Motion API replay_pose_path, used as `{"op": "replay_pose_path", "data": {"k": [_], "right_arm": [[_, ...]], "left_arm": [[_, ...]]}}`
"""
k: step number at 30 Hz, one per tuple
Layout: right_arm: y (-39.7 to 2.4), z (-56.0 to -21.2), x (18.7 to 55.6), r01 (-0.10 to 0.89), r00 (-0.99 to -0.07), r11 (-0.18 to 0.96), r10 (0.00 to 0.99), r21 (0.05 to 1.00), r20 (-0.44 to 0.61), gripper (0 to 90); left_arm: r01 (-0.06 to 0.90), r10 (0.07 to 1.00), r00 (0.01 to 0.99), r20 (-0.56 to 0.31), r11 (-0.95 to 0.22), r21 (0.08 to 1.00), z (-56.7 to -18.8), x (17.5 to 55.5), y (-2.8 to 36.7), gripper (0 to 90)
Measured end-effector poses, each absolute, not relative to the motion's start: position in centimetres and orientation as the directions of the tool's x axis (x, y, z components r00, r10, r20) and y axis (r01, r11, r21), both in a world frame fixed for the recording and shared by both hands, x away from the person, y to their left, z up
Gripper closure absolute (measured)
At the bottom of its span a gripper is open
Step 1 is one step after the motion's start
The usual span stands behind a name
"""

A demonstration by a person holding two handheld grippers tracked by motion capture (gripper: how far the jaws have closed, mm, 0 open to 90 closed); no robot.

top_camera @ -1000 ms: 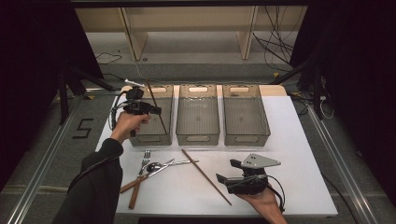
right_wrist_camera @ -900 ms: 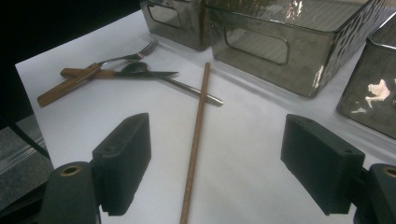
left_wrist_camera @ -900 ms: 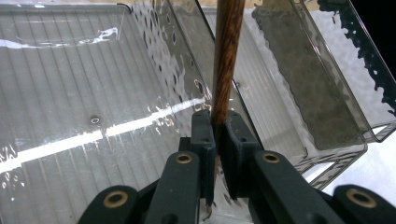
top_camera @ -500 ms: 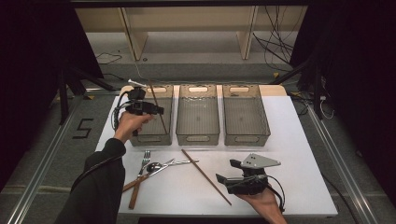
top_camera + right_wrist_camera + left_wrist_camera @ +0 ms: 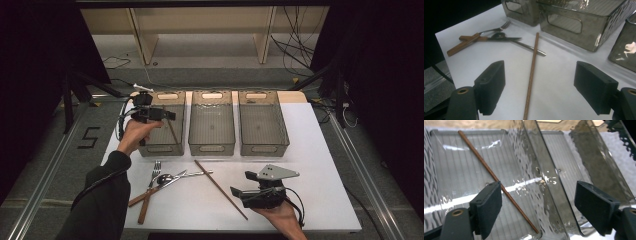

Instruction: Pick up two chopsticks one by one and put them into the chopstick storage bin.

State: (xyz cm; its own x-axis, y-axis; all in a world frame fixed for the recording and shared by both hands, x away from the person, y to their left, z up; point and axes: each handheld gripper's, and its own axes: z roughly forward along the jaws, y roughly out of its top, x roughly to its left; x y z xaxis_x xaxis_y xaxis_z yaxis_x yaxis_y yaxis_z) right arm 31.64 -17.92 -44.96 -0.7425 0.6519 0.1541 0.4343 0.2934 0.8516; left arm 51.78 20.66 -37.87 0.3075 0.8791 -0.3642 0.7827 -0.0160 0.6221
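Left gripper (image 5: 167, 115) fingers just spread above the left bin (image 5: 176, 100), chopstick (image 5: 496, 180) released inside; right gripper (image 5: 239, 194) fingers spread over second chopstick (image 5: 531, 75).

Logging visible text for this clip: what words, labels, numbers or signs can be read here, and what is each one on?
"5": a dark numeral on the grey floor left of the table, in the high view.
No print can be made out on the bins, the cutlery, the chopsticks or the grippers.
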Motion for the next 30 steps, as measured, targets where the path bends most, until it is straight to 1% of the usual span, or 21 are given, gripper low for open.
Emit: {"op": "replay_pose_path", "data": {"k": [4,9,13,17,21,23,27,30], "right_arm": [[-17.5,-44.9,31.6,0.439,-0.747,0.318,0.649,0.840,0.145,25.8],[-16.9,-44.9,31.5,0.441,-0.756,0.357,0.642,0.823,0.126,25.7],[-16.4,-45.2,31.6,0.454,-0.760,0.385,0.638,0.804,0.123,26.1],[-15.9,-45.3,31.7,0.462,-0.763,0.413,0.636,0.785,0.114,28.1],[-15.4,-45.3,31.8,0.473,-0.764,0.443,0.636,0.762,0.105,30.0],[-15.1,-45.3,31.9,0.477,-0.765,0.454,0.636,0.753,0.101,32.1],[-14.4,-45.3,32.4,0.498,-0.759,0.478,0.644,0.723,0.097,35.4],[-13.8,-45.3,32.8,0.505,-0.761,0.493,0.641,0.709,0.097,36.8]], "left_arm": [[0.748,0.856,0.342,-0.388,0.002,0.664,-37.3,50.2,21.1,19.6],[0.703,0.815,0.384,-0.433,0.046,0.710,-37.0,47.1,21.7,18.4],[0.669,0.813,0.408,-0.415,0.043,0.742,-37.1,44.7,21.7,18.4],[0.647,0.808,0.426,-0.407,0.043,0.761,-38.2,42.6,21.5,18.1],[0.630,0.787,0.441,-0.431,0.070,0.773,-39.7,40.6,21.6,18.0],[0.627,0.783,0.453,-0.427,0.060,0.776,-40.4,39.8,21.4,18.0],[0.630,0.776,0.463,-0.429,0.053,0.775,-41.5,38.9,21.2,18.0],[0.614,0.766,0.480,-0.428,0.055,0.788,-42.1,38.3,21.1,17.9]]}}
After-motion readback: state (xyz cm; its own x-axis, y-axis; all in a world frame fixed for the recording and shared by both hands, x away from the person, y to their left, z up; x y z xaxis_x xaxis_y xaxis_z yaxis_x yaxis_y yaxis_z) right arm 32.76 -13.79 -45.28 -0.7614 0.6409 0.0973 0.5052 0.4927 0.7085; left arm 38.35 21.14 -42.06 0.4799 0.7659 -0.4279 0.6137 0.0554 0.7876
